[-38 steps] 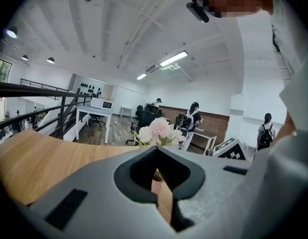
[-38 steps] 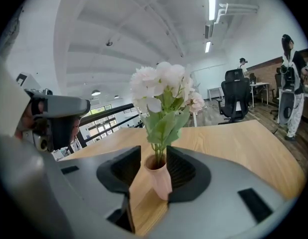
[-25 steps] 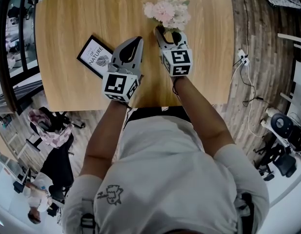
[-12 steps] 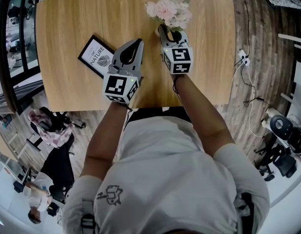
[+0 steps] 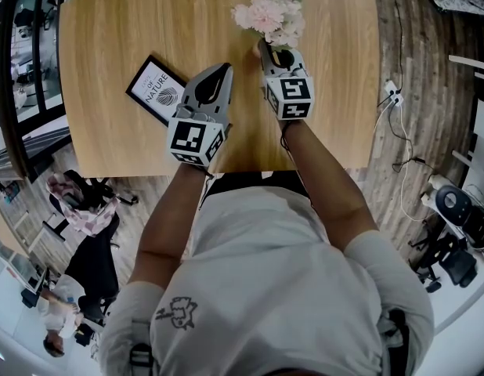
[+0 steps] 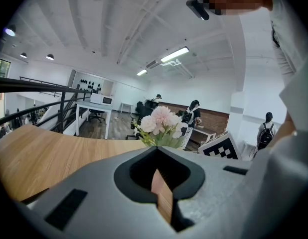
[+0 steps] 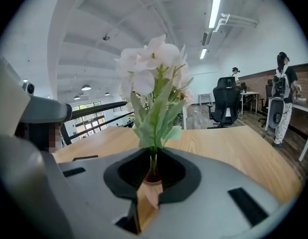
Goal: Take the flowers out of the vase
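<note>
A bunch of pale pink flowers (image 5: 269, 14) with green leaves stands at the far side of the wooden table (image 5: 124, 30). My right gripper (image 5: 264, 48) reaches in under the blooms. In the right gripper view its jaws are closing round the green stems (image 7: 153, 159), which pass through the cut-out just above the pink vase rim (image 7: 153, 176). In the head view the vase is hidden under the blooms and the gripper. My left gripper (image 5: 223, 69) hovers shut and empty to the left. In its own view the flowers (image 6: 161, 126) show beyond its tips.
A black-framed card (image 5: 156, 89) lies flat on the table, left of my left gripper. The near table edge runs just under both hands. Office chairs, desks and several people stand in the room beyond the table.
The right gripper's jaws have come together round the flower stems. Both hands have stayed where they were.
</note>
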Action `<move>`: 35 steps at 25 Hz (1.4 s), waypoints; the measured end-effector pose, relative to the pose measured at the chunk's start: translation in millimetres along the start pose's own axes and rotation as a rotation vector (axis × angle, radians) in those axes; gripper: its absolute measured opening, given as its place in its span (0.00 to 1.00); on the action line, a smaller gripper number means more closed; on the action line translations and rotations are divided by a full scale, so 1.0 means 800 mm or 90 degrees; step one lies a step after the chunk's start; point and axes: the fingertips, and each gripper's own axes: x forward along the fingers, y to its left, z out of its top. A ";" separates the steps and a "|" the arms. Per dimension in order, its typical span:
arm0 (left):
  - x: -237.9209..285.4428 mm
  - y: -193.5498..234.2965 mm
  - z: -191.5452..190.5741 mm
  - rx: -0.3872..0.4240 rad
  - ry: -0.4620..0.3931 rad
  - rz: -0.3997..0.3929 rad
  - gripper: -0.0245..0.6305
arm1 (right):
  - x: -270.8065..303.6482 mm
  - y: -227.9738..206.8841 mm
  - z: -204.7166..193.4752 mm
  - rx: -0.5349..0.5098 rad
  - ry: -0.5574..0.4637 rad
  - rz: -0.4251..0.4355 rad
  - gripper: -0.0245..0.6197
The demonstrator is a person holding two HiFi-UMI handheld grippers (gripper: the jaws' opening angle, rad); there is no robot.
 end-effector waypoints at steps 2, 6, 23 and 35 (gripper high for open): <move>0.001 -0.002 0.001 0.001 -0.001 -0.001 0.04 | -0.003 0.000 0.005 0.000 -0.008 0.003 0.11; 0.002 -0.009 0.004 0.003 -0.004 -0.001 0.04 | -0.010 0.002 0.016 -0.007 -0.022 0.010 0.11; -0.011 -0.049 0.053 0.028 -0.055 0.028 0.04 | -0.088 0.022 0.108 -0.044 -0.104 0.064 0.10; -0.020 -0.103 0.109 0.065 -0.113 0.057 0.04 | -0.158 0.008 0.175 -0.064 -0.171 0.102 0.10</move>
